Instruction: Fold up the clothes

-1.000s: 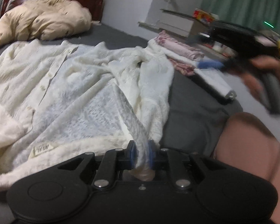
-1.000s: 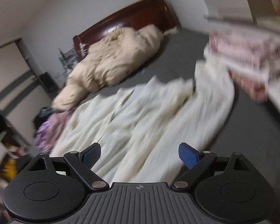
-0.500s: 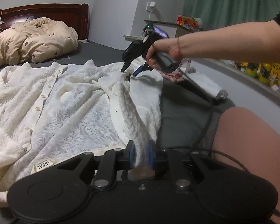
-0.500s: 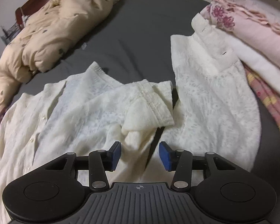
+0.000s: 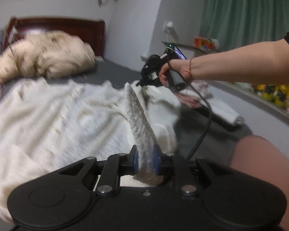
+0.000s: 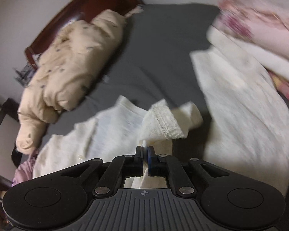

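Closest in, the left gripper point(image 5: 145, 160) is clamped on a bunched strip of the white shirt point(image 5: 67, 127), and that strip runs taut up and away from the pads, so I'd guess this end is being held as the anchor while the other end gets picked up. A bare knee point(image 5: 260, 165) sits just to its right, so the person is probably sitting at the edge of the bed point(image 6: 163, 48). The right gripper point(image 6: 145, 159) has its pads pinched together on a thin bit of the same shirt, right under the turned-back cuff point(image 6: 163, 123), with cloth poking out between the pads and behind them. That looks like a grab on the sleeve end so it can be carried across the body for a fold. The shirt itself is spread over the grey sheet, mostly flat but rumpled, with one sleeve lying off toward the stack point(image 6: 260, 19) of folded stuff, and it touches that stack at the far end. The stack looks like pink floral on top and white under it; I can't count the pieces in the blur. Farther back a beige duvet point(image 6: 71, 63) is heaped against the dark headboard point(image 5: 57, 27), out of the way. Count: two grippers, both gripping; one shirt in play; one stack; one duvet. From the left view you can see the arm point(image 5: 231, 65) stretched out with a cable point(image 5: 202, 125) trailing off it. Fold looks barely started to me.
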